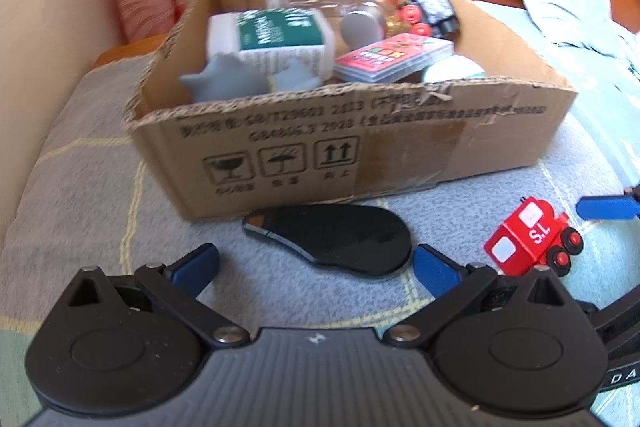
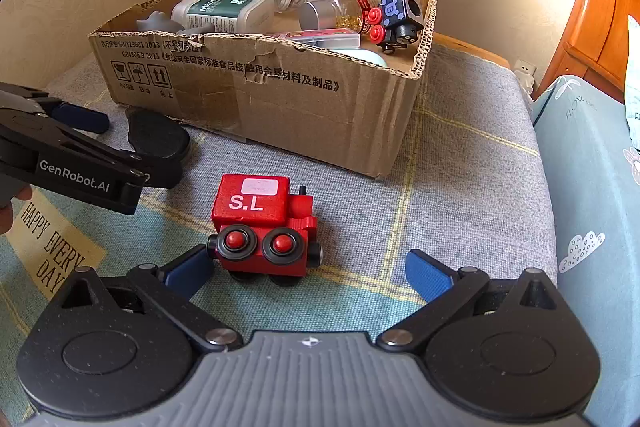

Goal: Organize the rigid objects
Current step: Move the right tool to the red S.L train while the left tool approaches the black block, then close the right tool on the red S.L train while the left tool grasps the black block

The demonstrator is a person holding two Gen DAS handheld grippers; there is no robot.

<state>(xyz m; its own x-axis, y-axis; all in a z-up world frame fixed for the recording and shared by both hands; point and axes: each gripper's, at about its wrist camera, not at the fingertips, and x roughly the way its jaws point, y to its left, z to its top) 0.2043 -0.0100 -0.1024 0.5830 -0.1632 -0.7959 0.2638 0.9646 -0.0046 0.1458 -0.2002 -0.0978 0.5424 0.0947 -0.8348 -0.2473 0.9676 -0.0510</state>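
Right wrist view shows your right gripper (image 2: 310,267) spread wide and empty, low over the quilt (image 2: 460,163), with the red toy train (image 2: 264,223) sitting just ahead of it and off toward the left finger (image 2: 188,269), which looks to be touching or nearly touching a wheel. If you close from here, I judge that finger will meet the train first and push it sideways, or roll it on its wheels, before the other finger arrives; centre the train before closing. Your left gripper (image 1: 316,265) is also wide and empty, aimed at the flat black case (image 1: 332,239) lying just in front of the cardboard box (image 1: 360,147). That case is thin and sits on soft fabric, so the fingers may slide over it or pinch quilt instead. The two grippers work near each other, so a careless reach could knock them together. The box already holds a white bottle (image 1: 272,39), jars and another toy, and its torn front wall could catch whatever you lift over it.
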